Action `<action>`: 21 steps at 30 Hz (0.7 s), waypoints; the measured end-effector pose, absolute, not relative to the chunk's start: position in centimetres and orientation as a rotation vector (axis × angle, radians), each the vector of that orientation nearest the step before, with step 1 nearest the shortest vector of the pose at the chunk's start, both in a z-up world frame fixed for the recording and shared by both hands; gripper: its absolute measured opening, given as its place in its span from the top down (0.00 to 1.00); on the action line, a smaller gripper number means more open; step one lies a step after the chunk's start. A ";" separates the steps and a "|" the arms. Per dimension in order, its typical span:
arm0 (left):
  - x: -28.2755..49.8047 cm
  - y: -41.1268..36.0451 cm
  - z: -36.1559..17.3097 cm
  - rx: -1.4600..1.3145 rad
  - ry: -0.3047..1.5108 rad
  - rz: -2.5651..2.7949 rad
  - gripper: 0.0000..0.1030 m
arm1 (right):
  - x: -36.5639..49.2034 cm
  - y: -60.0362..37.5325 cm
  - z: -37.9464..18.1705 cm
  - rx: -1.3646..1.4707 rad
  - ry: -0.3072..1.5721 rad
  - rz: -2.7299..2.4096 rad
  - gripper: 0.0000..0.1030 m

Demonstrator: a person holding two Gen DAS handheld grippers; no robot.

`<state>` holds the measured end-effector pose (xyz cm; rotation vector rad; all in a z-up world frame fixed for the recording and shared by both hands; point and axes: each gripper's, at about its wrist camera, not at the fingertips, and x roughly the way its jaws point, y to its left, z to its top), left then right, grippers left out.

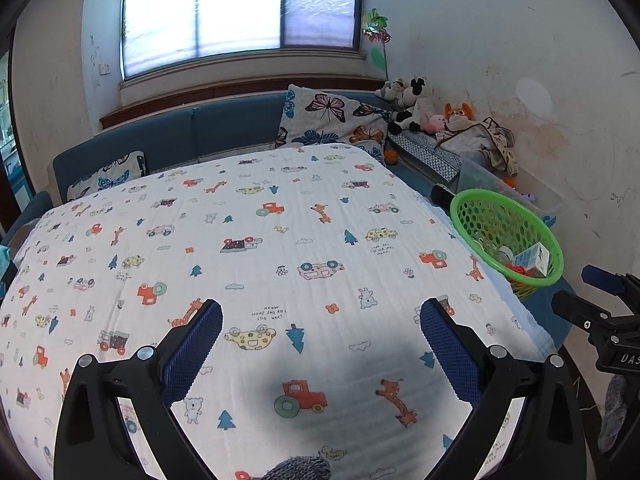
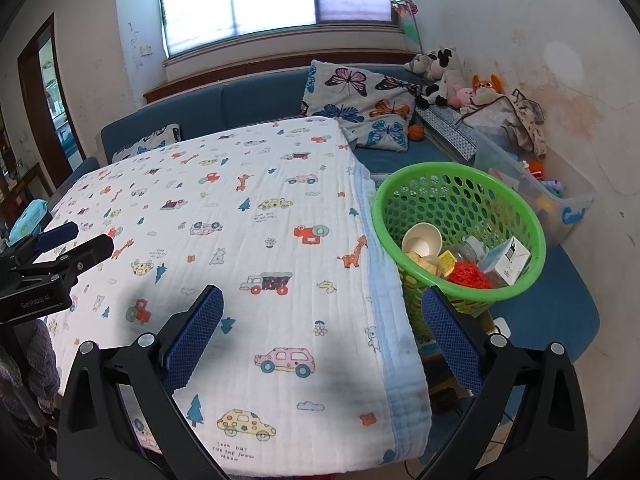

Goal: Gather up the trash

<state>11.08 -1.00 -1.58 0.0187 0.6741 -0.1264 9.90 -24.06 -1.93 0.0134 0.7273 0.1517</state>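
the tabletop (image 2: pixel 280 208) lies under both claws, hidden by a printed blanket (image 1: pixel 260 240) whose near edge is cut off. the green basket (image 2: pixel 460 176) stands off its right edge, just ahead of the right claw (image 2: pixel 322 312), its base hidden. inside lie a paper cup (image 2: pixel 420 240), a small carton (image 2: pixel 506 260), red netting (image 2: pixel 468 274) and a jar too jumbled to read. the left claw (image 1: pixel 321 322) hangs wide and empty, the right likewise.
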 end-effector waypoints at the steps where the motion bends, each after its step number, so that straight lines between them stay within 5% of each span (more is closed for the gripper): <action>1: 11.0 -1.0 -1.6 0.018 0.673 -0.127 0.07 | 9.9 -24.0 -1.9 0.013 0.726 0.150 0.04; 21: 10.4 -0.6 -1.2 0.006 0.645 -0.116 0.07 | 9.6 -23.5 -1.8 0.005 0.726 0.159 0.04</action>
